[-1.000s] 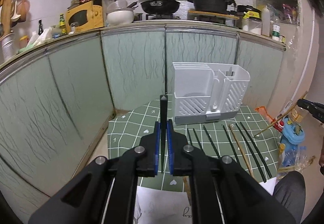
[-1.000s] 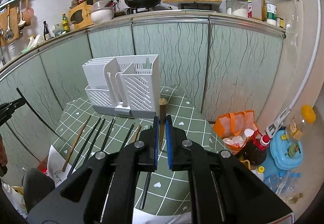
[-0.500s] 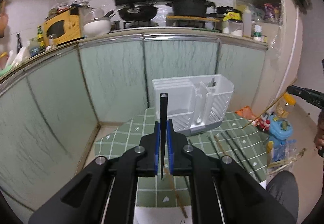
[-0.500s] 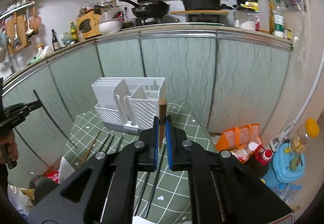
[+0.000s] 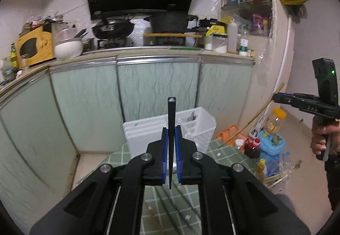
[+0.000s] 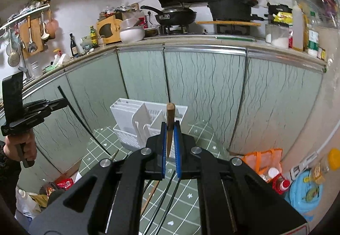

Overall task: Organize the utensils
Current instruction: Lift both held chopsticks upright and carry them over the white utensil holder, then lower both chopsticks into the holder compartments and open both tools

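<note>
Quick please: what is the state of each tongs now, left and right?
Left tongs: closed on a black chopstick.
Right tongs: closed on a wooden chopstick.

White slatted plastic utensil holder (image 6: 148, 122), matt black plastic chopstick (image 5: 171, 128), brown wooden chopstick (image 6: 170, 120), green checked cloth on tabletop (image 6: 191, 188), black matt plastic tool bodies, blue pads (image 5: 163, 154), glossy cabinet panels (image 6: 204, 90)

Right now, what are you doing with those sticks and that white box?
A person holds a gripper in each hand. The left gripper is shut on a black chopstick, and the right gripper is shut on a wooden chopstick. Both are held above the green checked table, in front of the white utensil holder. More chopsticks lie on the table, not yet sorted.
</note>
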A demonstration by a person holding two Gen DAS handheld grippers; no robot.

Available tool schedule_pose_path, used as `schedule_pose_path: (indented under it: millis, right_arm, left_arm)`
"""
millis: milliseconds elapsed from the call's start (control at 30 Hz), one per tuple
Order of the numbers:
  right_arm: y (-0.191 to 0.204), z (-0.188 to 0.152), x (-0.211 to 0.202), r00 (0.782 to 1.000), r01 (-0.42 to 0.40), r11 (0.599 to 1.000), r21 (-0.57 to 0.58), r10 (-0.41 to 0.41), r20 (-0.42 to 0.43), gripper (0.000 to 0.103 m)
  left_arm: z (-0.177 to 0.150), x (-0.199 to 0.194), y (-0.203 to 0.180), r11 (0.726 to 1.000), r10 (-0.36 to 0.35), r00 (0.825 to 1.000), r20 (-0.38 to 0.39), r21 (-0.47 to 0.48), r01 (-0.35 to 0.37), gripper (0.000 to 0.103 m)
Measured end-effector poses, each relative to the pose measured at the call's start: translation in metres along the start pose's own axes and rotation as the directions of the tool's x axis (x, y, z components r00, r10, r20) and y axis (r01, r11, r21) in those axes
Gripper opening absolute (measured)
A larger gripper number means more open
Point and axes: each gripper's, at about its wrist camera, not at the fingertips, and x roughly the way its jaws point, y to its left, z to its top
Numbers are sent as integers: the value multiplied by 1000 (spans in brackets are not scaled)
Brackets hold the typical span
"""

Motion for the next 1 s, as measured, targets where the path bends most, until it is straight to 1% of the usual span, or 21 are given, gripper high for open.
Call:
schedule_pose_path:
  millis: [100,167,267,400,533,667,800,933,1000]
  right_arm:
    - [-3,15,3,1000,-24,1000,-7,25,3,6]
    - [-4,24,4,1000,-28,999,-16,28,5,6]
    - [-6,38,9,999,-37,999,-28,37,7,6]
    - [-16,55,18,999,-39,999,-23,39,15,6]
    - [-24,65,32,999,-37,999,-26,38,13,6]
    - [-33,65,55,999,-54,998,-20,53,-10,6]
    - [-38,55,76,997,-70,998,-5,70,-32,6]
    - [-43,46,94,995,-85,996,10,85,-43,6]
    - [-46,43,102,993,-105,994,25,106,-51,6]
  left_arm:
    - [18,9,-3,999,-41,999,23,-12,41,8]
    - [33,17,-5,996,-80,996,42,-29,81,8]
    - [50,27,-10,995,-97,993,64,-27,99,8]
    - [72,44,-17,989,-142,985,93,-23,145,8]
    - [87,70,-21,987,-158,982,101,-15,160,8]
    - [87,95,-23,986,-164,982,90,-11,166,8]
    - [77,119,-23,985,-173,982,70,-13,175,8]
    - [65,134,-20,982,-186,981,53,-20,187,8]
    - [60,141,-19,981,-191,981,45,-26,192,8]
